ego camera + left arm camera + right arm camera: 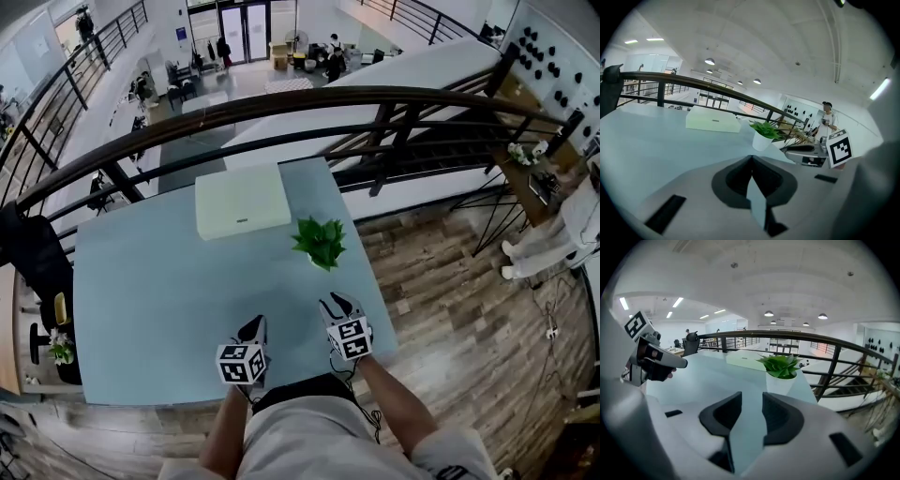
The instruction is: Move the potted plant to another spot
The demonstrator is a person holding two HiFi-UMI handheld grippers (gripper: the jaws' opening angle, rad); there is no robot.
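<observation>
The right gripper (752, 397) is seen with its dark jaws set narrowly apart and nothing between them, pointed over the pale blue table (141, 281) towards the potted plant (780, 371), which is not yet touched. The left gripper (751, 159) is held alongside with its jaws closed tip to tip and empty. In the head view both grippers are shown near the table's near edge, with the plant well ahead of the right gripper and close to the table's right edge, just in front of the flat white box (242, 201). The plant is pictured upright in a small white pot (781, 383) that widens towards its rim, with a rosette of green leaves (782, 363) spread above it. The pot is judged to be light and rigid, with a smooth, probably slippery wall; what it is made of cannot be told, so it is best treated as breakable. The leaves are taken to be soft and of no use as a hold. A grip across the pot's wall, below the rim and clear of the leaves, is thought the safest, and the present narrow gap is judged too small to pass round the pot. The pot is best kept level when lifted. Beyond the table a dark railing (281, 98) and a lower floor are shown.
</observation>
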